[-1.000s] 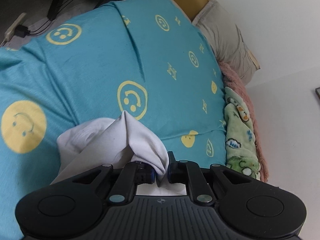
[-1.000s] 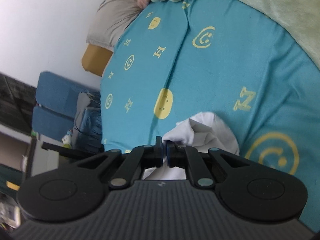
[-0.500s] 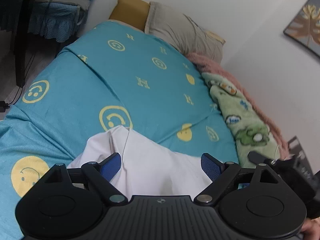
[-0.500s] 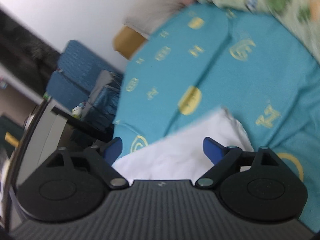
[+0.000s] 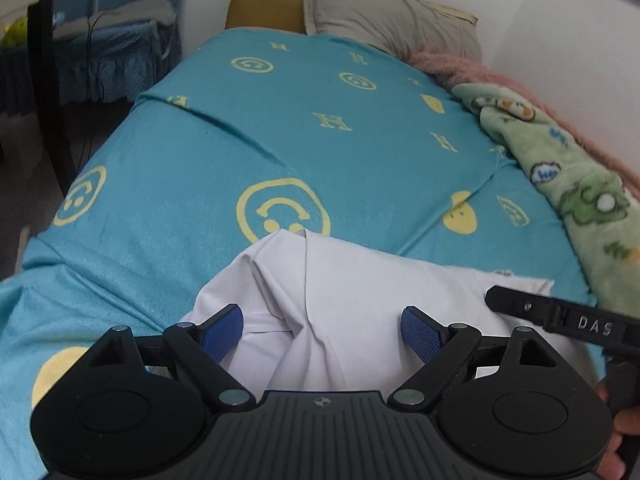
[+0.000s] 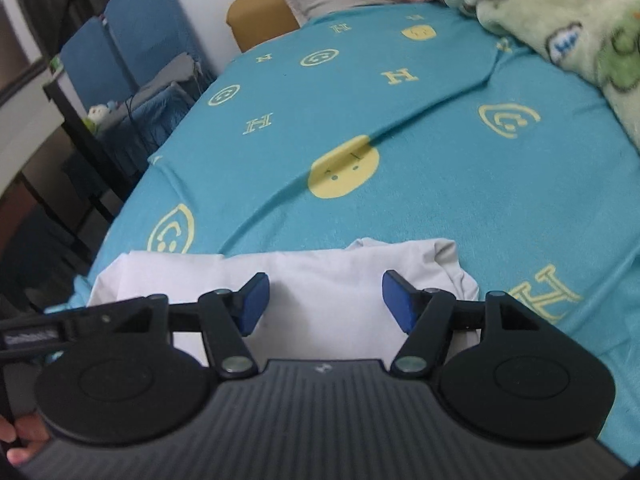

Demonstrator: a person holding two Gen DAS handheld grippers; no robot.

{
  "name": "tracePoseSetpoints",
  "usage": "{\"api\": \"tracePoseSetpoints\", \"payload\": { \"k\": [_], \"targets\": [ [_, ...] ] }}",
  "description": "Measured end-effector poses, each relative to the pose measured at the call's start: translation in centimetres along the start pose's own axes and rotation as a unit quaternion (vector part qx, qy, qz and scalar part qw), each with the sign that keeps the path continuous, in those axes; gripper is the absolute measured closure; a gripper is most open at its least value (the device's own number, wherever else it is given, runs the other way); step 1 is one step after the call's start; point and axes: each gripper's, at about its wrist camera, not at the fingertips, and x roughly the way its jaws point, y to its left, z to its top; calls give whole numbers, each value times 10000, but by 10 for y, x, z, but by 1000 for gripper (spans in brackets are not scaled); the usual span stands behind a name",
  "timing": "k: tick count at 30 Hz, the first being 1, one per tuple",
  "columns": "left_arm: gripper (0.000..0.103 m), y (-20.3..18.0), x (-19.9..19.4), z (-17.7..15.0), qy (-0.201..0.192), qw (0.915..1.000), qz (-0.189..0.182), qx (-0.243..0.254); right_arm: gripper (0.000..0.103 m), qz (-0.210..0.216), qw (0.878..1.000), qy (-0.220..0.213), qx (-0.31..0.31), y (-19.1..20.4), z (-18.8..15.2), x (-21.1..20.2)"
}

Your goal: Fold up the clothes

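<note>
A white garment [image 5: 352, 292] lies folded and rumpled on the near part of a teal bedspread [image 5: 280, 140] printed with yellow smileys. My left gripper [image 5: 322, 328] hovers open just above its near side, blue pads wide apart, nothing between them. In the right wrist view the same white garment [image 6: 320, 280] stretches across below my right gripper [image 6: 324, 300], which is also open and empty. The other gripper's black finger [image 5: 560, 316] pokes in at the right of the left wrist view.
A green cartoon blanket [image 5: 580, 184] and a pink fuzzy one [image 5: 480, 72] lie along the wall side of the bed. A grey pillow [image 5: 384, 16] and mustard cushion [image 5: 264, 0] sit at the head. Blue chairs [image 6: 132, 44] and a dark desk stand beyond the left edge.
Both grippers were shut on the bunched white garment a second ago. They have opened and let it go, and it now lies flatter on the bedspread. Both views have swung upright.
</note>
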Motion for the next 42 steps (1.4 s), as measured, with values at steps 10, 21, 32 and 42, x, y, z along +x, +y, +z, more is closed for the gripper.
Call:
{"api": "tracePoseSetpoints", "payload": {
  "k": [10,21,32,42],
  "targets": [
    [15,-12,-58,-22,-86,9998,136,149,38,-281,9991,170,-285,16,-18,-55],
    [15,-21,-112,-74,241,9997,76,18,38,-230,9995,193,-54,34,-53,-120],
    [14,-14,-112,-84,549,9979,105,-314,39,-442,9958,797,57,24,-71,-90],
    [14,1,-151,-89,420,9916,-477,-1125,39,-392,9958,808,150,21,-70,-91]
  ]
}}
